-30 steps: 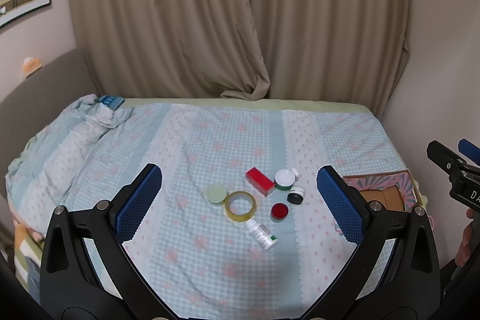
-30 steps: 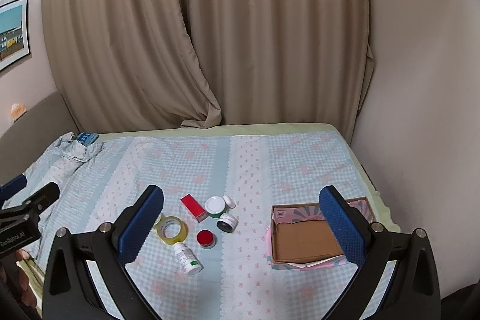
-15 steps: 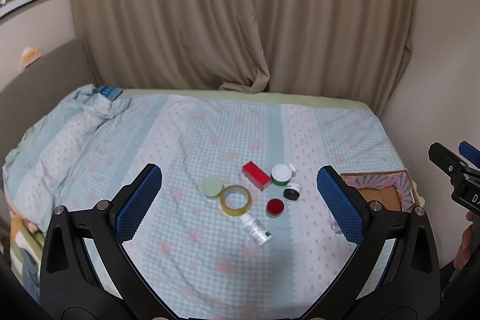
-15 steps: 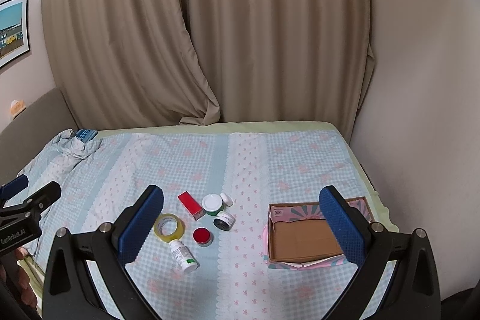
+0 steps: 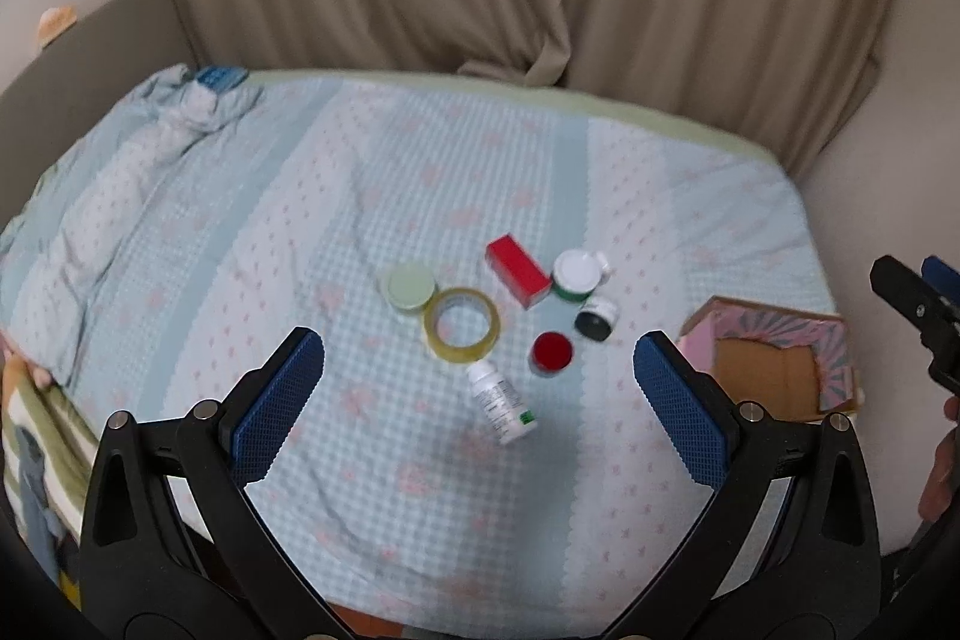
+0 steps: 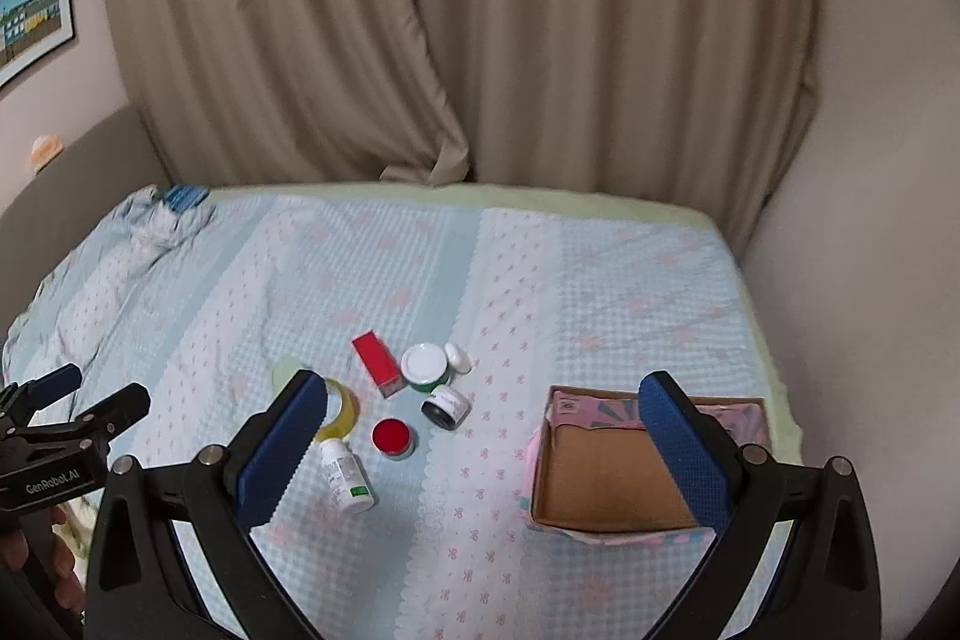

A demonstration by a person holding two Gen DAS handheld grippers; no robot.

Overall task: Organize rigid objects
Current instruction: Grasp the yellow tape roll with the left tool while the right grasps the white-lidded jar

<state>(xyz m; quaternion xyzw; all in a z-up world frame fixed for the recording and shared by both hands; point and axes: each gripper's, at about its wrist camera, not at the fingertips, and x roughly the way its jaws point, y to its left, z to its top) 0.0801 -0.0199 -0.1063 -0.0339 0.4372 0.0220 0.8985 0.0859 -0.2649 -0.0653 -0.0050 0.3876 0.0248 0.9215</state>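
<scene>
Several small objects lie grouped on the bed: a red box [image 5: 517,270], a tape roll [image 5: 462,333], a pale green lid [image 5: 408,285], a white-lidded green jar [image 5: 576,275], a small black jar [image 5: 595,319], a red-lidded jar [image 5: 550,352] and a white bottle [image 5: 501,403] on its side. An open cardboard box [image 6: 618,472] sits at the bed's right. My left gripper [image 5: 477,406] is open and empty above the bottle. My right gripper [image 6: 483,451] is open and empty, between the objects and the box.
The bed has a light blue patterned quilt [image 5: 240,232], bunched up at the far left [image 5: 180,112]. Beige curtains [image 6: 450,40] hang behind. A wall [image 6: 870,220] runs along the bed's right side. A picture [image 6: 36,4] hangs at the left.
Both grippers have moved closer to the bed and the objects, which now look larger. Both stay open and empty. The objects have not moved.
</scene>
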